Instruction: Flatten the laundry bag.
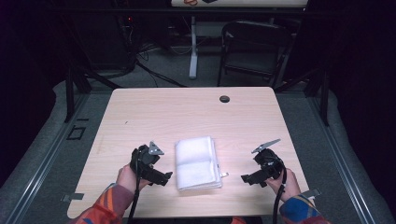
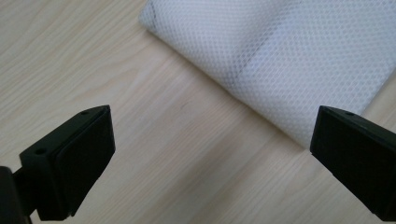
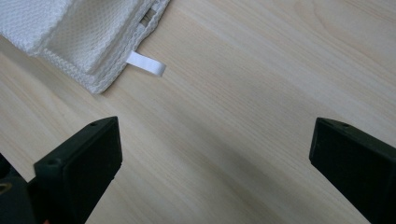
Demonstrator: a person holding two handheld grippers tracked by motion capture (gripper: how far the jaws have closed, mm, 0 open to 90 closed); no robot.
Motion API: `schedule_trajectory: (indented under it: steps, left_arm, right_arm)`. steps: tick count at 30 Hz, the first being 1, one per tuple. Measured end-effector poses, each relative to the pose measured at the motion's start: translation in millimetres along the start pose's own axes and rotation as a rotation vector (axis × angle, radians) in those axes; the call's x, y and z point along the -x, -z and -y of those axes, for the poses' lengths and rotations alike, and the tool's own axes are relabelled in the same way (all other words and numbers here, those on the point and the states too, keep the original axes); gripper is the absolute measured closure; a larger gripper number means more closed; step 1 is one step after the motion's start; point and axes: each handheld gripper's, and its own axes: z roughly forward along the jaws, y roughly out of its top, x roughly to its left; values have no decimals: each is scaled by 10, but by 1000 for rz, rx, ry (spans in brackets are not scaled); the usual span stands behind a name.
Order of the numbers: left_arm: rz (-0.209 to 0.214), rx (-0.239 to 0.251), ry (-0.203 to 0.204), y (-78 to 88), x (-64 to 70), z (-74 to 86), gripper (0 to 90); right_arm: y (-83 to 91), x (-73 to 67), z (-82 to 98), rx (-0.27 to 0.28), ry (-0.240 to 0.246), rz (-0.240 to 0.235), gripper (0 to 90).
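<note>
The left gripper (image 1: 164,177) is black hard plastic with a grey three-cornered plate on top; its jaws stand wide apart with nothing between them, just left of the towel (image 1: 198,162). The one towel is white, woven in a fine waffle-like mesh, folded into a thick oblong of several layers with stitched edges. It lies flat on the near middle of the table (image 1: 140,116), between the two grippers and touched by neither. A small white loop tag (image 3: 146,64) sticks out from its near right corner. The table is pale wood grain with rounded corners; a single dark round cap (image 1: 224,99) sits near its far edge, well apart from the towel. The right gripper (image 1: 245,178), of the same black make, has its jaws spread wide over bare table beside the towel. Beyond the table stands one dark folding chair (image 1: 252,46).
</note>
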Motion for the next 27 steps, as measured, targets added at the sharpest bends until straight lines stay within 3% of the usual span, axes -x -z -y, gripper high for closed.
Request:
schedule_trajectory:
  steps: [3, 10, 12, 18, 26, 27]
  left_arm:
    - [19, -10, -29, -50, 77, -52, 0]
    - [35, -2, -66, -115, 193, -128, 12]
    - [46, 0, -79, -153, 245, -163, 13]
    - [83, -27, -136, -315, 399, -274, 10]
    - [117, -33, -174, -429, 507, -349, 1]
    - [130, -49, -196, -467, 536, -369, 0]
  right_arm:
    - [-9, 6, 9, 12, -16, -5, 29]
    - [-10, -3, -17, -24, 16, 0, 49]
    - [-22, -8, -20, -12, 8, -1, 50]
    - [-27, 2, -15, -21, 0, -18, 52]
    - [-48, -17, -12, -22, 0, -27, 55]
    - [-48, -15, -11, -27, 2, -27, 58]
